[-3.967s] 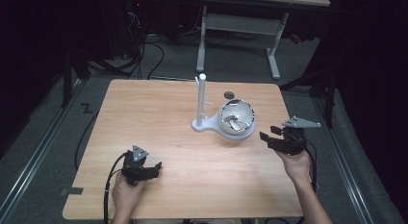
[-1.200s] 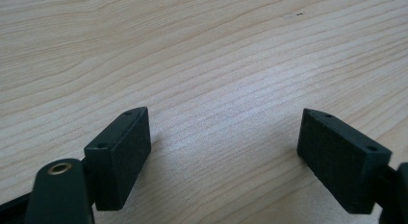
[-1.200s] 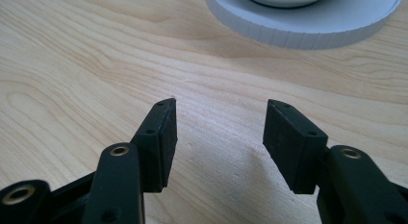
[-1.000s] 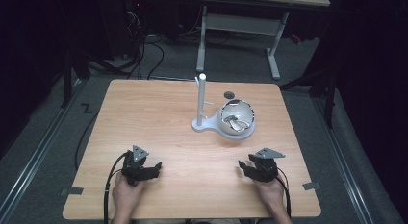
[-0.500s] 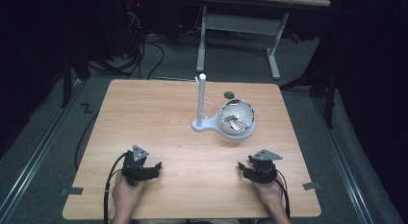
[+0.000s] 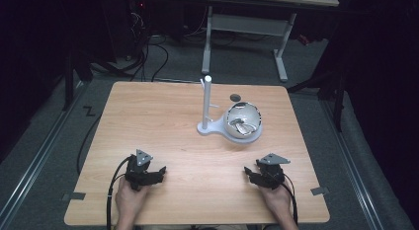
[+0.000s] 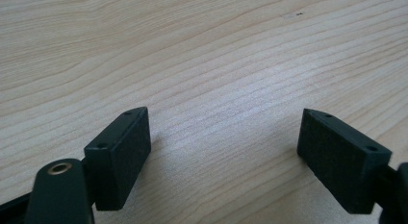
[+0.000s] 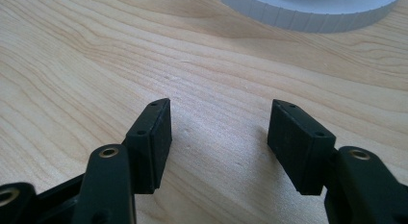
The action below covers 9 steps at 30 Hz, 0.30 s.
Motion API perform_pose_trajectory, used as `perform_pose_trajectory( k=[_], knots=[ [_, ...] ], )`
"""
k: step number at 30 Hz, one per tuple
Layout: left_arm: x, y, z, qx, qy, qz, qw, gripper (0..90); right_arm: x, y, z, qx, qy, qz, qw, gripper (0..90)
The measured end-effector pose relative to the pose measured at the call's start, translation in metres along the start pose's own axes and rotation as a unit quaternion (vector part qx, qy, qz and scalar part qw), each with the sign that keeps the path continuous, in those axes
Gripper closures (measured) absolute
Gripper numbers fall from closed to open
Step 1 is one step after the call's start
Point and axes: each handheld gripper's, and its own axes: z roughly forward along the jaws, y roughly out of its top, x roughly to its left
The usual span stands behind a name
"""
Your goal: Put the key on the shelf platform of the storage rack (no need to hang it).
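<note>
On the wooden table, the white stand with its shiny ball sits right of centre, well apart from both tongs. I judge the ball smooth, slippery and perhaps fragile; I would grip the stiff post. My left gripper and right gripper rest near me, both wide open, holding nothing.

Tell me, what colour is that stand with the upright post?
White. The stand shows best in the high view, beside a shiny silver ball.
</note>
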Motion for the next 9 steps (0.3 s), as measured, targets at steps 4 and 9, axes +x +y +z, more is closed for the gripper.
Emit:
perform_pose_trajectory(
  k=[4,9],
  knots=[
    [0.0,0.0,0.0,0.0,0.0,0.0,1.0,19.4,0.0,0.0,0.0,0.0,0.0,0.0,1.0,41.4],
    [-0.0001,0.0,0.0001,-0.001,0.0,-0.001,1.0,19.4,0.0,0.0,0.0,0.0,0.0,0.0,1.0,41.2]
  ],
)
